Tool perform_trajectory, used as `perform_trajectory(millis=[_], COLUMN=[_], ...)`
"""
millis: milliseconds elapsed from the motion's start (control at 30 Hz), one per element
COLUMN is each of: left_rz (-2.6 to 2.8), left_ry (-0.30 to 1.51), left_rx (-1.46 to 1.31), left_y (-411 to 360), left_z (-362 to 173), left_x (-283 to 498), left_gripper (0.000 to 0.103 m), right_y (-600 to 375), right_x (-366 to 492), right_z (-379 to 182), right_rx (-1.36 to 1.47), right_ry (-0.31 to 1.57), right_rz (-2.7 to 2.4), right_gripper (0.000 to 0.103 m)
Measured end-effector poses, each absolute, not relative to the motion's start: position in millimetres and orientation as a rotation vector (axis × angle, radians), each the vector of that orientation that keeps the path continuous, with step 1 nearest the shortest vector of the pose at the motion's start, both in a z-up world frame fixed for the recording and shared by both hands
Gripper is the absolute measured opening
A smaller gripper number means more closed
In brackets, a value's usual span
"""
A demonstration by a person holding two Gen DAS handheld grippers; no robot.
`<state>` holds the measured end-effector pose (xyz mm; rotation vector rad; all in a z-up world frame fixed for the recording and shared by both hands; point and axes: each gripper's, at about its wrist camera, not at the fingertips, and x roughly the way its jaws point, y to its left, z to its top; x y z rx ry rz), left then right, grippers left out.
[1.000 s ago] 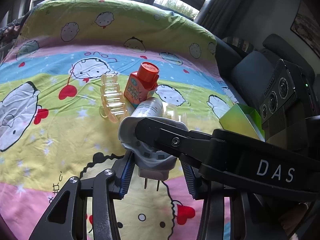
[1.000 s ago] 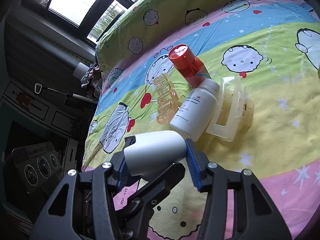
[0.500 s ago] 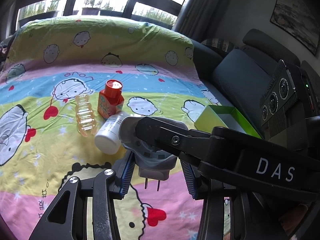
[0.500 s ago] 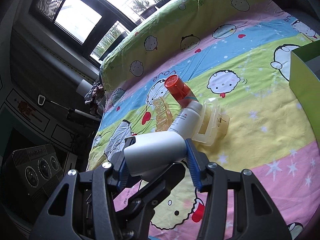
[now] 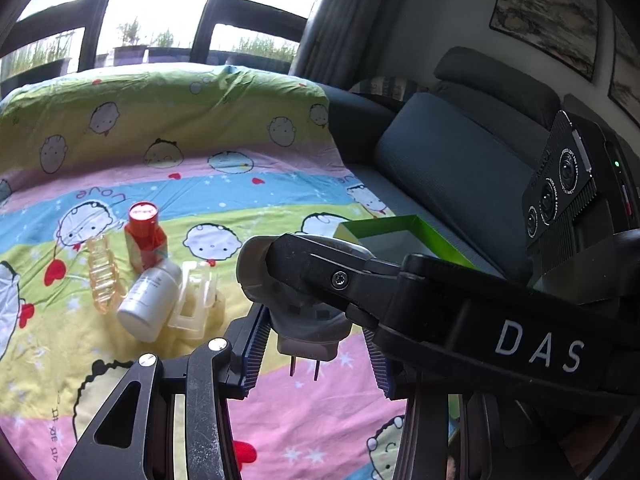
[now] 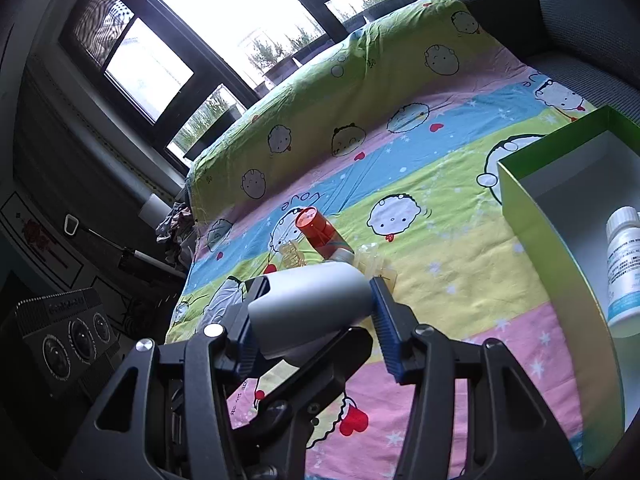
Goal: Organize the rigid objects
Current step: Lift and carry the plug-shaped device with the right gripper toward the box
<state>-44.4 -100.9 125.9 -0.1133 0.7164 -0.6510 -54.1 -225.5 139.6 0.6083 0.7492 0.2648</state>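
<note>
- Up close in the left wrist view, the left gripper (image 5: 316, 354) fingers and the right gripper's black finger (image 5: 360, 276) clamp a grey plug adapter (image 5: 304, 320) above the bedsheet (image 5: 240, 184).
- Seen from the right wrist view, the right gripper (image 6: 312, 320) fingers squeeze the adapter's body (image 6: 308, 304); a green box (image 6: 560, 216) lies to the right.

We're looking at a bedsheet (image 5: 248, 184) striped in green, pink, blue and yellow, printed with cartoon faces and red hearts. We're seeing a red-capped orange bottle (image 5: 145, 236), a white bottle (image 5: 149, 300), an amber clip (image 5: 102, 276) and a pale cream clip (image 5: 196, 300). The box (image 6: 532, 216) is showing green walls, grey-white inside. The plug adapter (image 5: 304, 308) is showing grey-white between blue-padded black claws.
</note>
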Motion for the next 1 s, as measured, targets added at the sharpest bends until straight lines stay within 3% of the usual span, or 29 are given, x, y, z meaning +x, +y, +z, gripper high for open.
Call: perform_trajectory(millis=[1000], left_rz=[-1.015], left_ry=[0.725], left_rx=[0.029], left_y=[-252.5], left_z=[129.8], left_x=[-62.7], left_gripper=[0.046], right_y=[-355.0], right_x=[-122.0], right_z=[148.2], right_rx=[0.771], right_ry=[0.613], right_rz=[-0.111], right_gripper=[0.049])
